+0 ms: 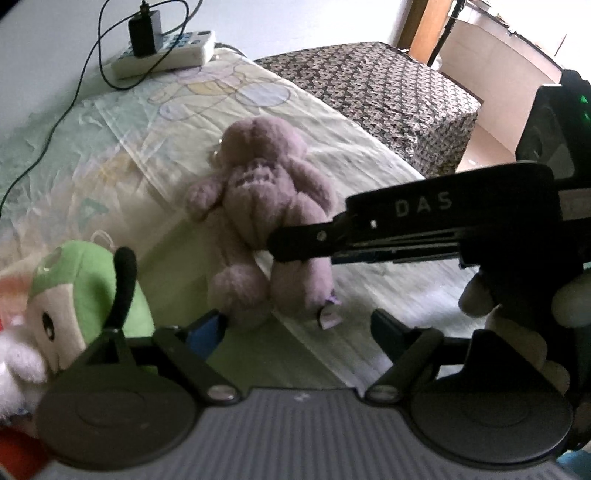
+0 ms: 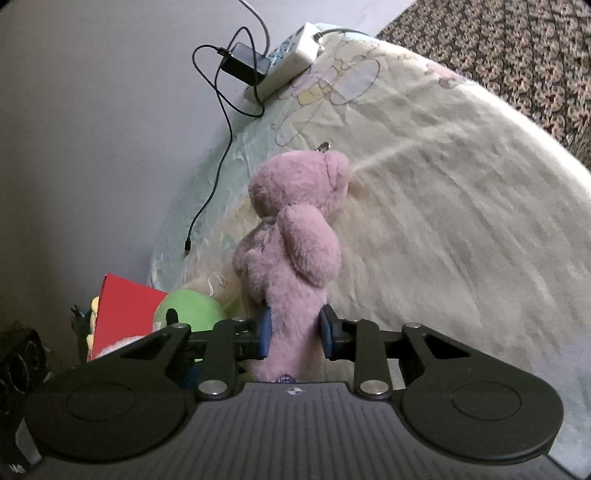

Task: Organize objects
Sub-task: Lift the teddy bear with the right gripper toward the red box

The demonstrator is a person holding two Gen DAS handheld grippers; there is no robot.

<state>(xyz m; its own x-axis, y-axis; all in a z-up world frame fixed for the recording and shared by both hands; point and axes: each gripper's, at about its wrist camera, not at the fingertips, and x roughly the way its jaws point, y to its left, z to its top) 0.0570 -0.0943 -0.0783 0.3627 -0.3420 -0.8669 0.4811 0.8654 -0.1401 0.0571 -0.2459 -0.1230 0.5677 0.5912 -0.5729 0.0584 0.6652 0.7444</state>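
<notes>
Two black hand-held grippers work over a bed spread with a pale, cartoon-printed cotton sheet (image 2: 443, 221). The right gripper (image 2: 295, 328) has its blue pads closed on one leg of a soft mauve plush teddy bear (image 2: 291, 236), which hangs head-away above the sheet, probably to be carried to the other toys. The left gripper (image 1: 295, 325) is spread wide and holds nothing, just below the bear, perhaps ready to help. A green and white plush toy (image 1: 85, 295) lies at the left, close to a red box (image 2: 122, 310) near the wall. At the far corner a white power strip (image 1: 166, 51) with a black charger (image 1: 142, 35) trails a cable along the wall side. The middle and right of the sheet are bare, with room to set the bear down; the mattress edge falls away beside a dark patterned cover (image 1: 388, 92).
</notes>
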